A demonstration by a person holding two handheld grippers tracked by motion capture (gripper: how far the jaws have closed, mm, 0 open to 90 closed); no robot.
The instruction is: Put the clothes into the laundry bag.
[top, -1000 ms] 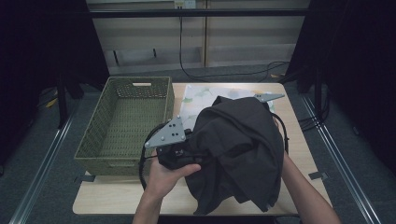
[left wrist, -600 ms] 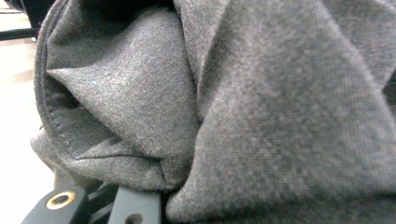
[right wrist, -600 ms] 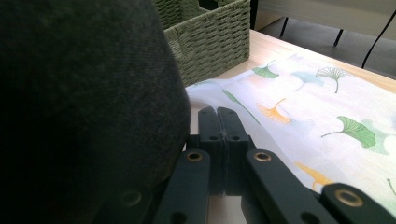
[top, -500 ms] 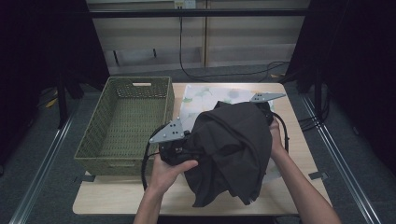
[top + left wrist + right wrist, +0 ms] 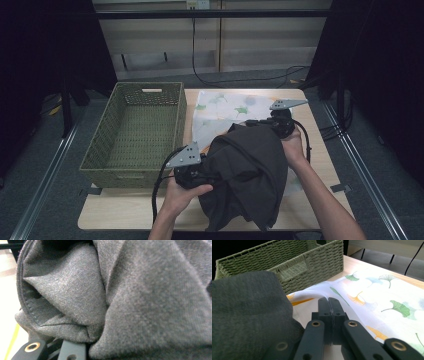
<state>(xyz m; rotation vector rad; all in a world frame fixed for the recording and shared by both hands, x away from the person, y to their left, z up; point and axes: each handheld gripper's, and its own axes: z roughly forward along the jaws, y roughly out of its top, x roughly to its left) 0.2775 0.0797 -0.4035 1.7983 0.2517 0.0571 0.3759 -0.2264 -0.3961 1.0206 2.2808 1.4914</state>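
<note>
Green wicker basket (image 5: 135, 132) sat at the table's left. Just right of it, left gripper (image 5: 192, 172) was buried in the dark grey garment (image 5: 247, 175); jaws hidden by fabric, so can't tell if it was gripping. The garment lay bunched mid-table over the leaf-print cloth (image 5: 225, 107). Right gripper (image 5: 331, 305) was clenched, jaws pressed together, nothing visible between them, the garment draped beside it.

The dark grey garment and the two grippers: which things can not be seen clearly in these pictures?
- Left gripper jaws: high view and left gripper view, covered by the dark grey garment.
- Leaf-print cloth, near part: high view, under the garment.
- Right gripper: whether fabric is pinched, its shut jaws hide this.
</note>
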